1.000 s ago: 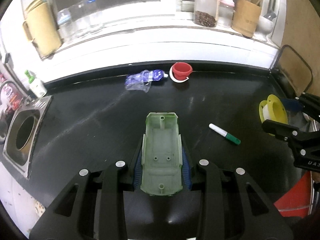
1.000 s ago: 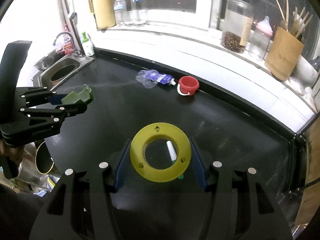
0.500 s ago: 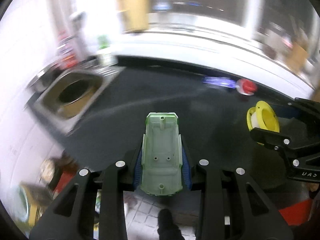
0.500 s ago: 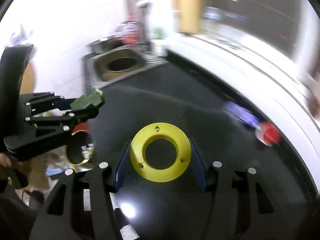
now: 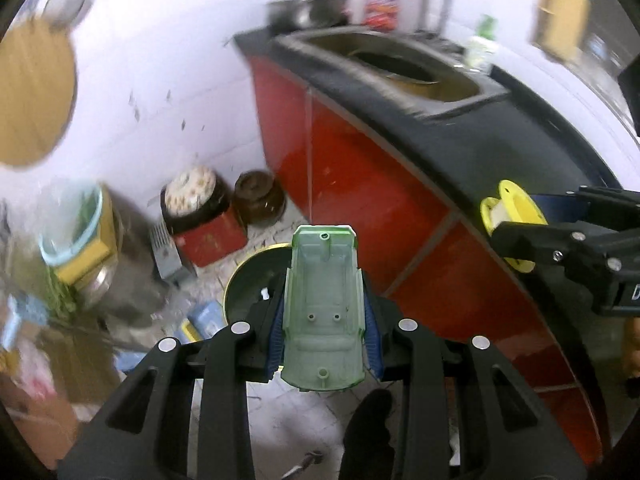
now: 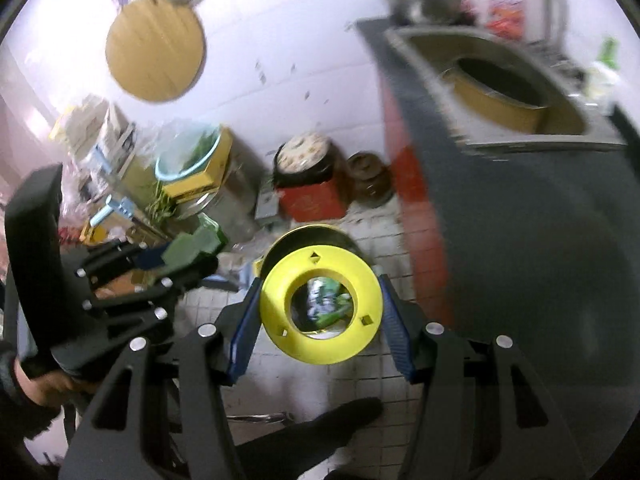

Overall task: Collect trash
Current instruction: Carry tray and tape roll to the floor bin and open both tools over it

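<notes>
The green plastic shell (image 5: 323,312) sits clamped between the fingers (image 5: 276,334) of my left gripper (image 5: 325,332), its long axis running straight out along them, open side facing the camera. Below and just beyond its far end is the yellow-rimmed bin (image 5: 244,284) on the floor, so the drop lies forward and down. My right gripper (image 6: 320,320) is closed on the yellow spool (image 6: 320,304), held flat-on, and through its hole I see wrappers inside that same bin (image 6: 304,232), almost directly under it. I judge the right hand nearer to the bin's mouth; the left is slightly short of it. Count: one shell, one spool, one bin, two grippers, both full. Beside the bin stand one red box (image 5: 210,236) and one brown jar (image 5: 258,198); the counter (image 5: 520,148) is off to my right.
</notes>
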